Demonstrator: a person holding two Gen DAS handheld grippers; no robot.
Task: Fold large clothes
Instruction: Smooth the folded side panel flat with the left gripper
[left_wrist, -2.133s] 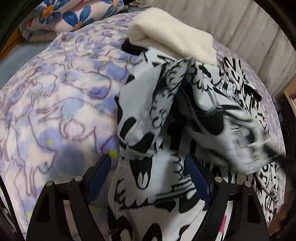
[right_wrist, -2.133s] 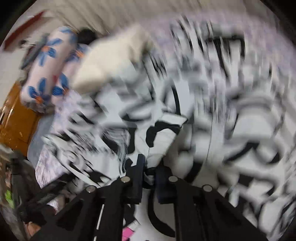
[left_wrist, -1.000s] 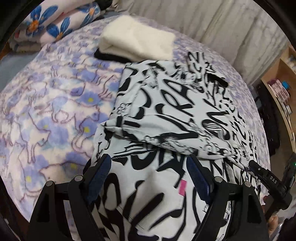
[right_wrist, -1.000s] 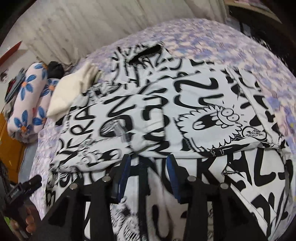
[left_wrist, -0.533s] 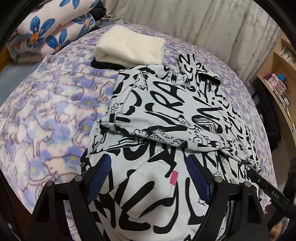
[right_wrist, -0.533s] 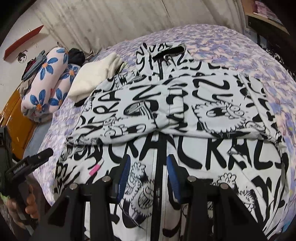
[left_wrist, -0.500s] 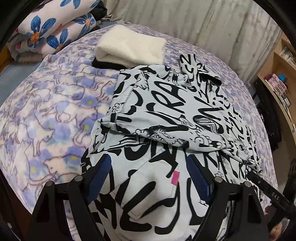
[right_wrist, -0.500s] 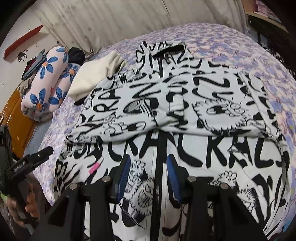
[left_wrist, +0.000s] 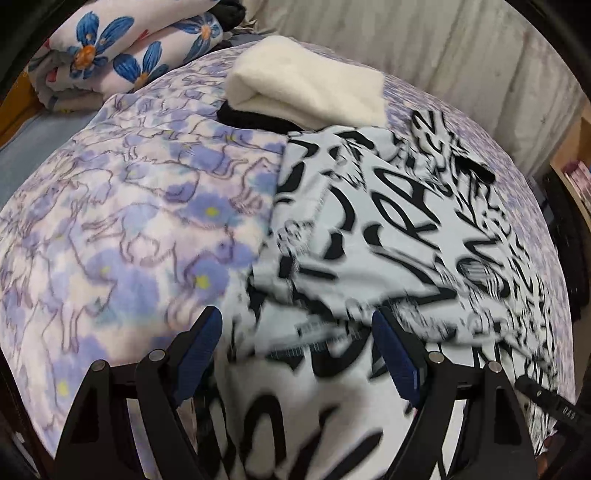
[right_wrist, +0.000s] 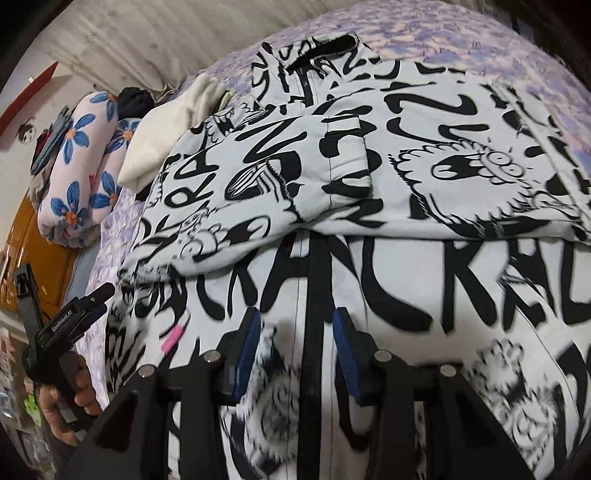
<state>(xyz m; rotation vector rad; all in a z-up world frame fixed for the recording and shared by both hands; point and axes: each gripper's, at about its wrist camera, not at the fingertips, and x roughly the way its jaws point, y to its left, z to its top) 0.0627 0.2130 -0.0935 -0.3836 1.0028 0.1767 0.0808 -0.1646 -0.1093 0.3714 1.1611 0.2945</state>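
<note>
Both tongs released: left gripper (left_wrist: 297, 345) and right gripper (right_wrist: 293, 345) hover over the graffiti-print jacket (right_wrist: 369, 192), cream fleece (left_wrist: 306, 88) at 12 o'clock

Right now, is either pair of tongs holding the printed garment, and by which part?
Nothing is held. The left tongs and right tongs both stand open above the black-and-white garment, pads clear of the cloth.

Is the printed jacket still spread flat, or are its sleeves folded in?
Partly folded. Both sleeves lie crossed over the jacket body, while the lower half stays spread on the bed.
</note>
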